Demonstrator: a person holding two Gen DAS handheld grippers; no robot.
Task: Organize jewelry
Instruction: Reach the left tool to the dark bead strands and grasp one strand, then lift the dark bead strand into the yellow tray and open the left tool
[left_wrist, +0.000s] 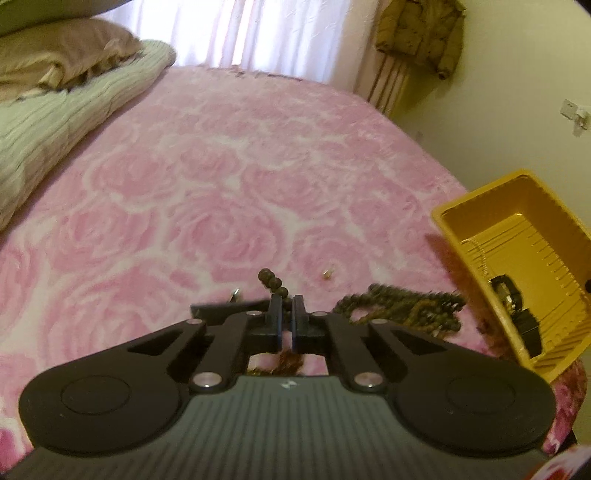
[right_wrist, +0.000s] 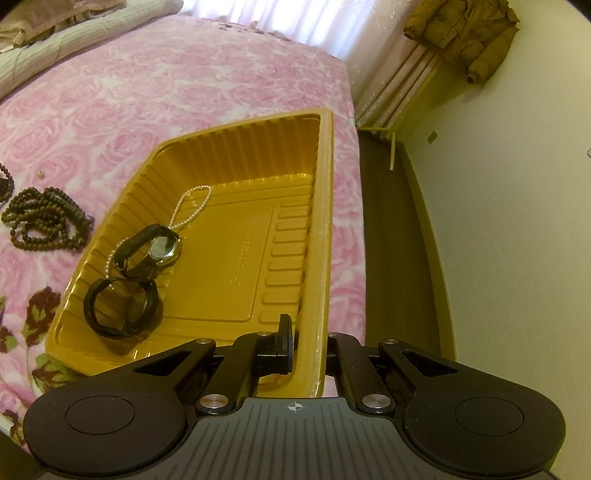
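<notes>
My left gripper (left_wrist: 287, 306) is shut on a strand of brown beads (left_wrist: 271, 280), which sticks up past the fingertips and hangs below them over the pink bed cover. A pile of brown bead necklaces (left_wrist: 399, 308) (right_wrist: 44, 218) lies just to its right. My right gripper (right_wrist: 310, 343) is shut on the right wall of the yellow plastic tray (right_wrist: 240, 147) (left_wrist: 476, 199), one finger inside and the other hidden behind the wall. In the tray lie a pearl strand (right_wrist: 192, 206), a silver-faced watch (right_wrist: 162, 247) and a black watch (right_wrist: 122, 310).
A small gold earring (left_wrist: 327, 274) (right_wrist: 41, 172) and a small metal piece (left_wrist: 234, 293) lie on the rose-patterned bed cover (left_wrist: 221, 166). Folded bedding (left_wrist: 55, 122) is piled at the far left. The bed edge and floor (right_wrist: 399, 240) drop off right of the tray.
</notes>
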